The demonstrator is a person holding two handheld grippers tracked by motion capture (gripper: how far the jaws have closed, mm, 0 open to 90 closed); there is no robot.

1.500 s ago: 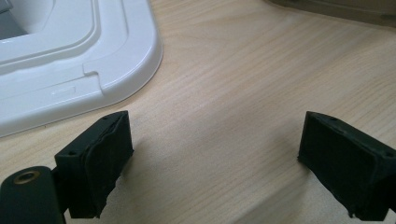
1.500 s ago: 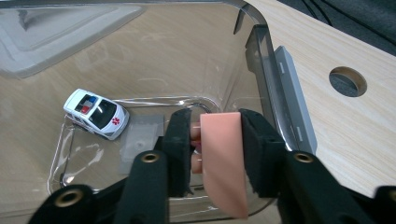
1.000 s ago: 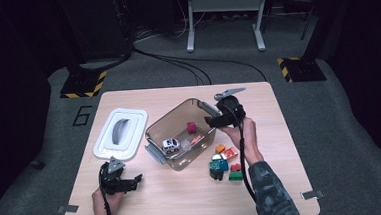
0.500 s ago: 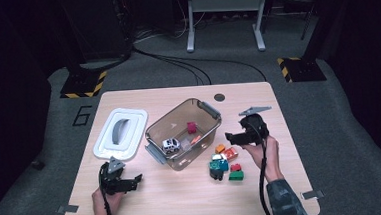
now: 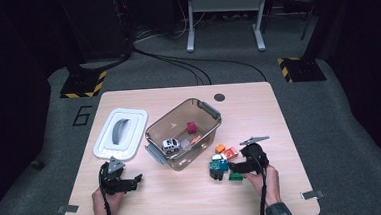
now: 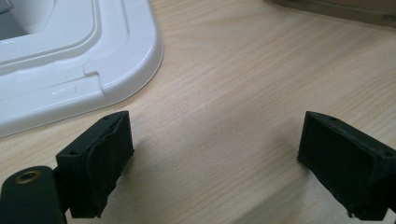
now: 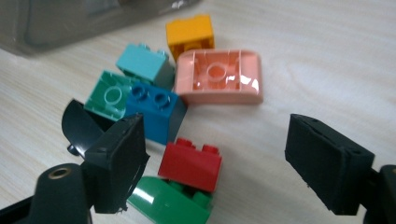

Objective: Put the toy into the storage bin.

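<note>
A pile of toy bricks (image 5: 222, 161) lies on the wooden table right of a clear bin (image 5: 214, 117). My right gripper (image 5: 233, 169) is low over the pile's right side. Its jaws have just been closing but stand open (image 7: 217, 154), with a red brick (image 7: 189, 165) lying loose between them, untouched. Beyond it are a blue brick (image 7: 156, 109), an upturned salmon piece (image 7: 219, 77), an orange brick (image 7: 190, 32) and a green brick (image 7: 168, 203). My left gripper (image 5: 135, 181) rests at the front left, open (image 6: 212, 158) over bare wood.
The bin holds a toy car (image 5: 171, 145), a magenta brick (image 5: 191, 127) and a small orange piece (image 5: 195, 139). Its white lid (image 5: 106, 147) lies to the left, just beyond the left gripper, its corner (image 6: 70, 70) close to the jaws.
My right gripper has come away from above the bin, moving towards the near right and down to the brick pile. The left gripper has kept still.
</note>
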